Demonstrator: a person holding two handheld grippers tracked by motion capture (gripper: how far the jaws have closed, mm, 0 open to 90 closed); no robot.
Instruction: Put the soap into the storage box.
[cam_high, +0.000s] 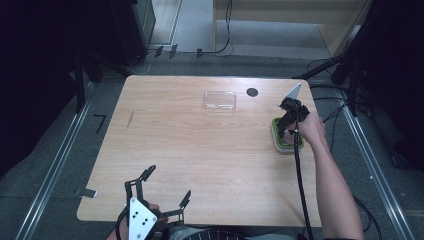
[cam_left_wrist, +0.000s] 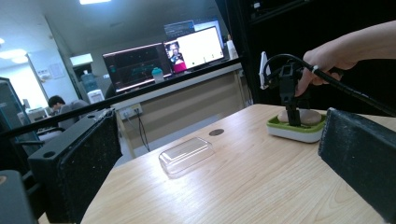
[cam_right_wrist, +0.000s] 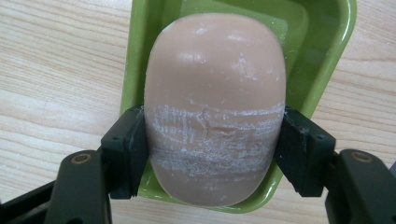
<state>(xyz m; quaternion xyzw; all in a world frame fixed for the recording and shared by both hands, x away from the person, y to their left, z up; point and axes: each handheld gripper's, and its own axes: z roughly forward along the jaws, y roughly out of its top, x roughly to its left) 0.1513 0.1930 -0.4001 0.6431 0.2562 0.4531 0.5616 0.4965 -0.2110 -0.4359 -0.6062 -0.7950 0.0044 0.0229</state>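
On the pale wooden bench (cam_high: 200, 150), the right tongs (cam_right_wrist: 215, 140) clamp the pink soap bar (cam_right_wrist: 215, 93) across its width to lift it from the green dish (cam_right_wrist: 327, 56); the left tongs (cam_high: 165, 187) wait wide open, holding nothing.

High view: table (cam_high: 200, 150) evenly lit from overhead, surroundings fall to near black on both sides; soft, weak shadows under the left gripper (cam_high: 167, 187). Image low-res, slightly soft. Left gripper view: ceiling lamps blown out above the jaws, monitors (cam_left_wrist: 191, 49) ahead glare white; near jaws blurred, dark and grainy; clear lid (cam_left_wrist: 186, 155) shows faint sheen. Right gripper view: bright, diffuse light; soap (cam_right_wrist: 215, 107) between the pads carries soft highlights on top; green dish (cam_right_wrist: 322, 56) sharp, jaw bases out of focus
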